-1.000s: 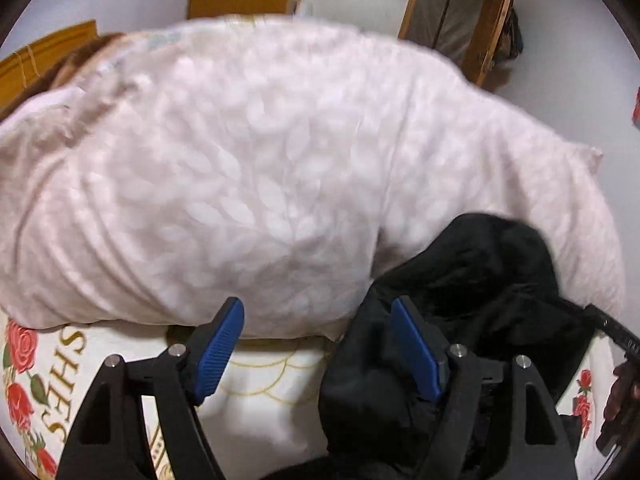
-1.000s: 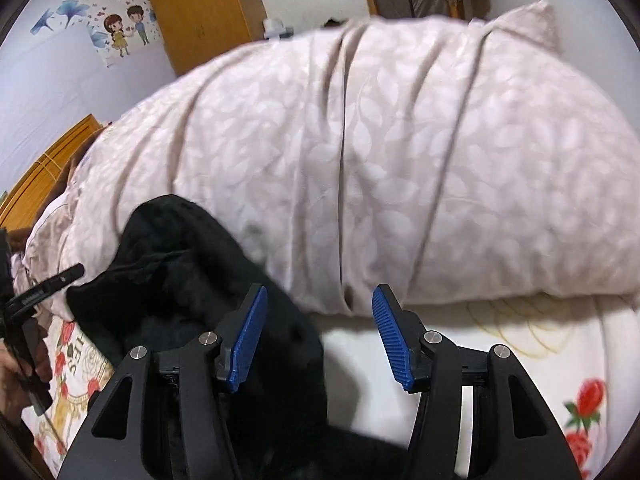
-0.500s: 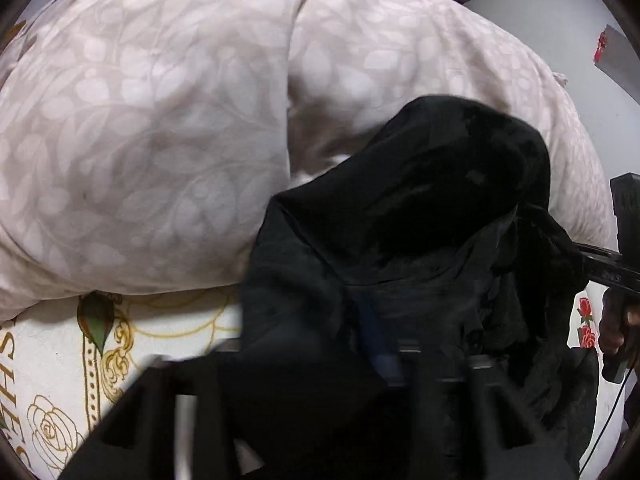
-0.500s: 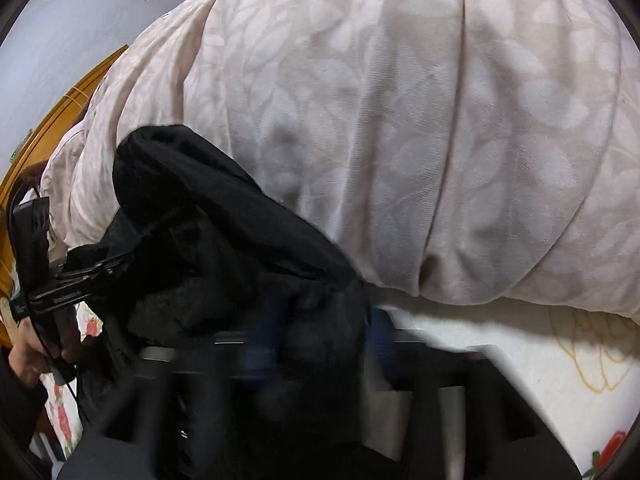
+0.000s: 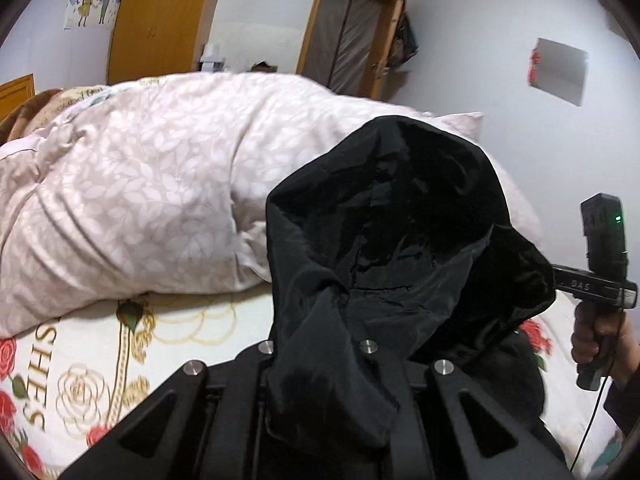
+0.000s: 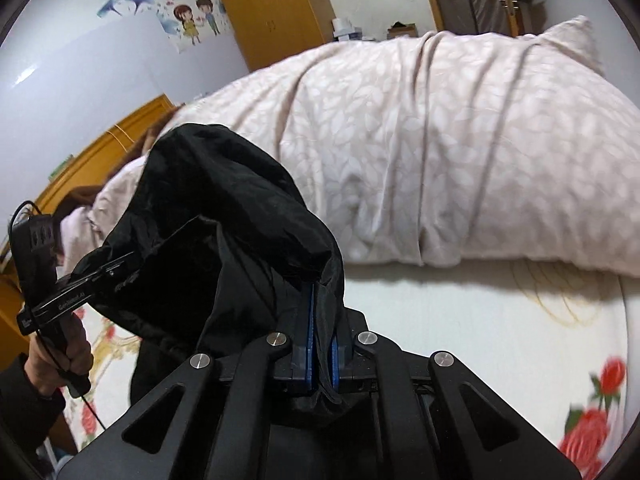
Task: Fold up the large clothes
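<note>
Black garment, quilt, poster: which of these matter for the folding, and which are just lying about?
Part of the job: black garment; left gripper and right gripper, both clamped on it; flowered sheet beneath.

Just there: pink quilt; poster; wardrobe.

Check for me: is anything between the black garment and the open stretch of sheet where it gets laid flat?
Nothing visible. Both claws, left and right, are shut on the black garment. The floral sheet ahead looks bare; the pink duvet lies beyond it.

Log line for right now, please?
left gripper: shut on black garment | right gripper: shut on black garment | garment lifted off bed sheet
</note>
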Motion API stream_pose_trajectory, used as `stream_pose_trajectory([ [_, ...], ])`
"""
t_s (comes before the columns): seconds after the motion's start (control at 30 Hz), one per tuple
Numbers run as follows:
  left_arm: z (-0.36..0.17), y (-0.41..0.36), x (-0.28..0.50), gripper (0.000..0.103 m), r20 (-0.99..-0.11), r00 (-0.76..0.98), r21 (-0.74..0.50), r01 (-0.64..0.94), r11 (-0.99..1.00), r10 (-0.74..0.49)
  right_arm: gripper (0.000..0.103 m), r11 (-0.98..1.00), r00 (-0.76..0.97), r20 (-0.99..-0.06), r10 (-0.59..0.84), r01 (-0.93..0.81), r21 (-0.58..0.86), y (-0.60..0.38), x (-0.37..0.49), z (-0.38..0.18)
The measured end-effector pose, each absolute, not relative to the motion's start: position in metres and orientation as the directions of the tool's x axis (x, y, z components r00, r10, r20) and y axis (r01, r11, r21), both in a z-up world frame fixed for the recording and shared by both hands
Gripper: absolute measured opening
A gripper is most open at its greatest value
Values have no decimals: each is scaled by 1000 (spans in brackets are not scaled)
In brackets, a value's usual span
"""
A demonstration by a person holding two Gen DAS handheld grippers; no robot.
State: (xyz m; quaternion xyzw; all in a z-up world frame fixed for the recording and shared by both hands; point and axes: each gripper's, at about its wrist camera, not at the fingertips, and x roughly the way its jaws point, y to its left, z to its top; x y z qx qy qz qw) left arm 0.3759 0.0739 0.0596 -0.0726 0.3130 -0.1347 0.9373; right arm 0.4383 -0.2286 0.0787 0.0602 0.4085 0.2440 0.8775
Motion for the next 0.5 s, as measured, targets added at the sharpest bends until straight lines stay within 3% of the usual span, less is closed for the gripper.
stream_pose_trajectory([
  [0.2,46,58,306,11,-593,738,-229,230,946,-322,5,881,505,-727,465,-344,324,-245,365,58],
  [0.33,13,63,273,23,-641,697,-276,181,944,-321,5,891,457,-771,444,-310,331,-252,333,29],
  [0.5,-21,66,248,30,-710,644,-284,108,953,-284,7,903,415,-805,423,-269,336,-256,317,5],
])
